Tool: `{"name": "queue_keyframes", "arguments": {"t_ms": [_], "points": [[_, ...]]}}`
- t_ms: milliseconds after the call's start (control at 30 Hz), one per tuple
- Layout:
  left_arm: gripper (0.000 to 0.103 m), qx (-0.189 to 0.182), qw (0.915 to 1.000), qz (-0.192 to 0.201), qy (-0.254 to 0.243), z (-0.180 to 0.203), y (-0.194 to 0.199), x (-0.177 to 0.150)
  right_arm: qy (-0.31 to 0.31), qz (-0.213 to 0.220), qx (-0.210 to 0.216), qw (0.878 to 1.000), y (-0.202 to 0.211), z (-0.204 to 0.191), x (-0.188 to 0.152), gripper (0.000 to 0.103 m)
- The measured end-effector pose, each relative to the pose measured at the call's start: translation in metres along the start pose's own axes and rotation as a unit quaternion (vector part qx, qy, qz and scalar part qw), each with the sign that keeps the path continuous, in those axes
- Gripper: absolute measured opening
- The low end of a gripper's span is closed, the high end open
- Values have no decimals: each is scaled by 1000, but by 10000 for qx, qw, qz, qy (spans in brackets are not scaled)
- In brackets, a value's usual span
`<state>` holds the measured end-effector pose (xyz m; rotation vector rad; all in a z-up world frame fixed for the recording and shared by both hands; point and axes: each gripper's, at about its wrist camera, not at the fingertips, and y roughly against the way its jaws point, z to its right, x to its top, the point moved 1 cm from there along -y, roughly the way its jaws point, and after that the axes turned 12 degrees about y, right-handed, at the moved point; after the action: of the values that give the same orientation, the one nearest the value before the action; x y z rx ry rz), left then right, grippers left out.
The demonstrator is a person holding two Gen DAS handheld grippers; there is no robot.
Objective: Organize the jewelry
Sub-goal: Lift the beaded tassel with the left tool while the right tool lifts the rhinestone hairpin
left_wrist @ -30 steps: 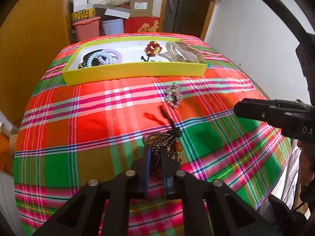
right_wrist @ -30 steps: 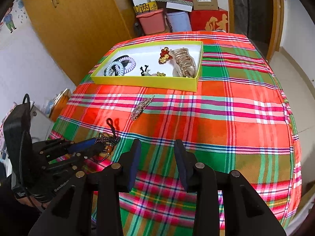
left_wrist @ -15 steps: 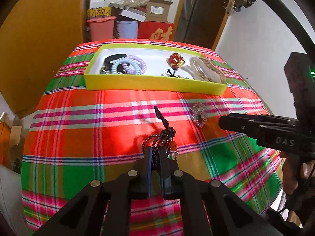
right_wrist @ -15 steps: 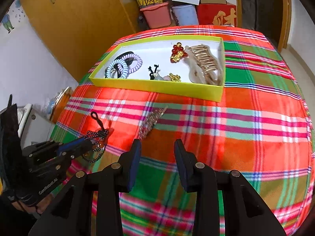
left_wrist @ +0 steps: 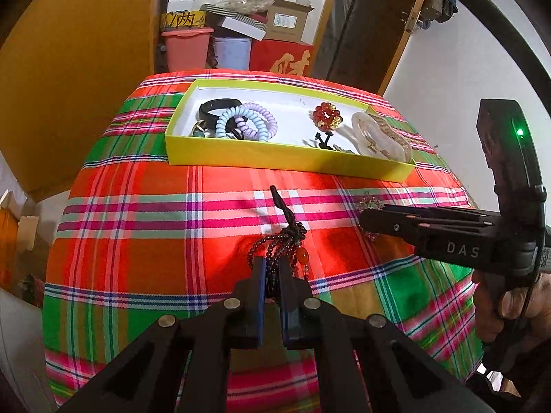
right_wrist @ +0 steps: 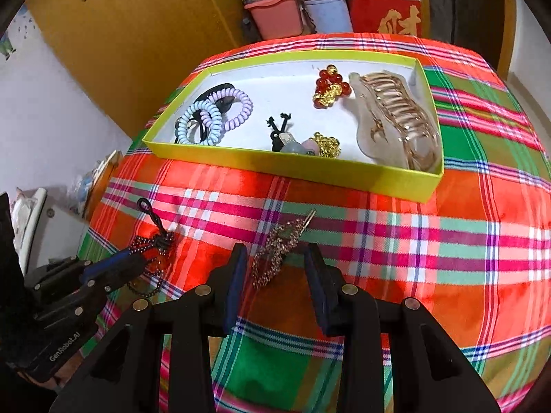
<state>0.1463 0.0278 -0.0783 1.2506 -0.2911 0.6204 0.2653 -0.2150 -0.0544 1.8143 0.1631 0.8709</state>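
Left tongs [left_wrist: 271, 275] clamp beaded bracelet [left_wrist: 280, 244]; right tongs [right_wrist: 275, 268] closing around brooch [right_wrist: 275, 247]

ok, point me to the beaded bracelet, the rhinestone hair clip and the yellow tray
beaded bracelet [left_wrist: 279, 241]: left wrist view, dark bead strands just past the fingertips.
rhinestone hair clip [right_wrist: 272, 253]: right wrist view, middle of its sparkly body.
yellow tray [right_wrist: 310, 168]: right wrist view, near side wall.
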Motion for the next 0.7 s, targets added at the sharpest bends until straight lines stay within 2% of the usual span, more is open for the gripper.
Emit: {"name": "queue_keyframes", "arguments": {"t_ms": [33, 67, 200, 267, 700], "points": [[6, -9, 10000, -5, 7, 0, 0, 0, 35, -17, -35, 10000, 0, -1, 0, 22], [6, -14, 10000, -9, 12, 0, -1, 1, 48, -27, -55, 10000, -1, -1, 0, 19], [6, -22, 10000, -17, 21, 0, -1, 1, 66, -8, -76, 9999, 1, -1, -1, 17], [6, -20, 10000, -13, 20, 0, -1, 1, 91, 38, -74, 9999, 4, -2, 0, 11], [6, -25, 9999, 147, -6, 8, 17, 2, 150, 249, -45, 9996, 27, -9, -6, 9]]}}
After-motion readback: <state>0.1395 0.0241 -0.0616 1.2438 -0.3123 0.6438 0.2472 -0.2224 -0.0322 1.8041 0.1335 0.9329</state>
